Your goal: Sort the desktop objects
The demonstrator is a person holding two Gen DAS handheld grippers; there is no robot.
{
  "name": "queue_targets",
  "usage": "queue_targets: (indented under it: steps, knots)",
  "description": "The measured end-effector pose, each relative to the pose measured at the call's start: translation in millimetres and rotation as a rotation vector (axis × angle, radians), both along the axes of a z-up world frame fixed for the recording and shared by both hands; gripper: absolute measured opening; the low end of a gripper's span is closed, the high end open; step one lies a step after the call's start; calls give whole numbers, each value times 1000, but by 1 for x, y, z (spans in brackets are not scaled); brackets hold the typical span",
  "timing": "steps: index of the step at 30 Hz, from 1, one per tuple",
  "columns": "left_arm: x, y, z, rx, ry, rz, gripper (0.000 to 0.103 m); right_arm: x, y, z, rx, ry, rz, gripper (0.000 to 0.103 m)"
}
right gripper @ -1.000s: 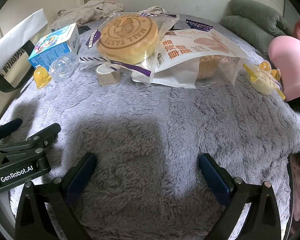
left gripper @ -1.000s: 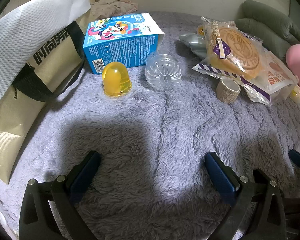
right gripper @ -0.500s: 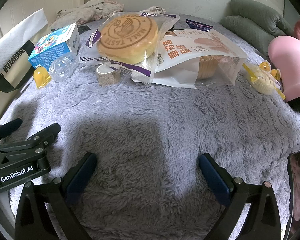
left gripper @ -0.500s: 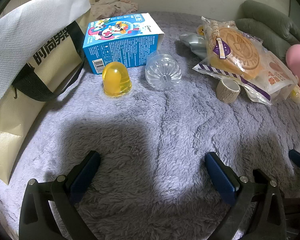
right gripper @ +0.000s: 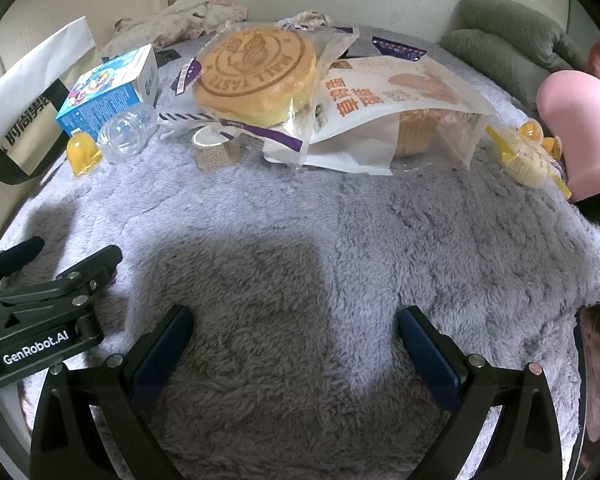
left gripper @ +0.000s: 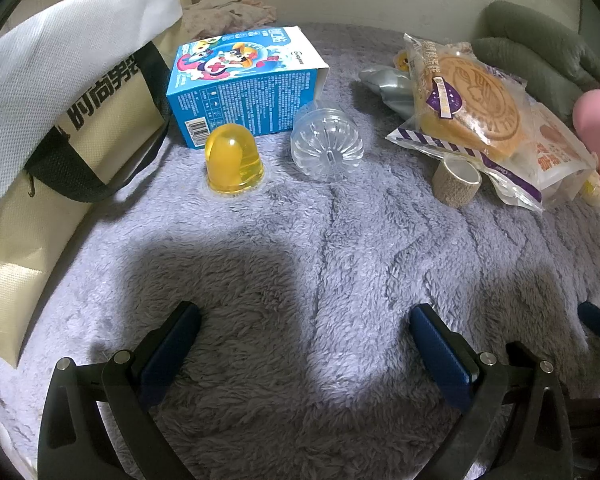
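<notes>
On the grey fleece blanket (left gripper: 300,240) lie a blue cartoon box (left gripper: 244,88), a yellow jelly cup (left gripper: 233,162), a clear plastic bottle (left gripper: 326,146), a beige tape roll (left gripper: 456,180) and a bagged round cake (left gripper: 472,100). In the right wrist view the cake (right gripper: 256,76) leans on a white snack bag (right gripper: 396,112), with the tape roll (right gripper: 214,150) in front. My left gripper (left gripper: 304,332) is open and empty, well short of the jelly cup. My right gripper (right gripper: 294,332) is open and empty above bare blanket. The left gripper's fingers (right gripper: 100,262) show at its left.
A beige tote bag (left gripper: 60,92) stands along the left edge. A pink cylinder (right gripper: 580,128) and small yellow jelly cups in a packet (right gripper: 528,156) are at the right. Green cushions (right gripper: 508,36) lie at the back right. A silver foil pack (left gripper: 384,82) lies behind the cake.
</notes>
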State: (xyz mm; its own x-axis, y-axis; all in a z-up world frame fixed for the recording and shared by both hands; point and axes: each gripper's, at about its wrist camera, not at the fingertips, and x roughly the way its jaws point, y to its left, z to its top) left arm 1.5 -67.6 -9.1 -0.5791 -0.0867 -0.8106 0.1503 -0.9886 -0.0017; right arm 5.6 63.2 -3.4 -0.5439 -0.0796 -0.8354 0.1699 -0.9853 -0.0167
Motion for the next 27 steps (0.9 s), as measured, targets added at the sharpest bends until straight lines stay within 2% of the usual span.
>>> queue_targets:
  steps: [4, 6, 9, 11, 13, 14, 16, 18, 20, 22, 24, 26, 27]
  knots:
    - [3, 4, -2, -15, -9, 0, 103, 1, -1, -2, -1, -11, -13, 103]
    - [4, 3, 0, -7, -59, -2, 103, 1, -1, -2, -5, -21, -12, 103]
    - [-6, 3, 10, 48, -155, -69, 103, -2, -2, -1, 2, -66, -13, 103]
    - [-8, 12, 21, 69, -179, -155, 102, -5, -3, 0, 7, -110, -1, 103]
    - [-5, 21, 40, 63, -139, -211, 99, -9, -1, 7, -6, -187, 15, 103]
    - [-3, 24, 48, 54, -109, -224, 99, -7, 3, 12, -28, -193, 0, 103]
    - [1, 32, 74, 20, 5, -252, 99, 8, 17, 32, -127, -128, -54, 103]
    - [-2, 33, 90, 25, 51, -246, 99, 19, 25, 51, -204, -54, -73, 103]
    - [-8, 27, 105, 70, 65, -224, 99, 20, 26, 70, -234, 9, -79, 103]
    - [-16, 17, 116, 99, 101, -202, 99, 1, 17, 86, -207, 38, -62, 103]
    - [-30, -2, 113, 100, 127, -179, 99, -25, 6, 94, -136, 65, -38, 103]
    - [-40, -18, 112, 124, 116, -159, 99, -47, -9, 94, -40, 95, -22, 103]
    - [-45, -26, 106, 119, 104, -140, 99, -60, -12, 95, -24, 98, -24, 103]
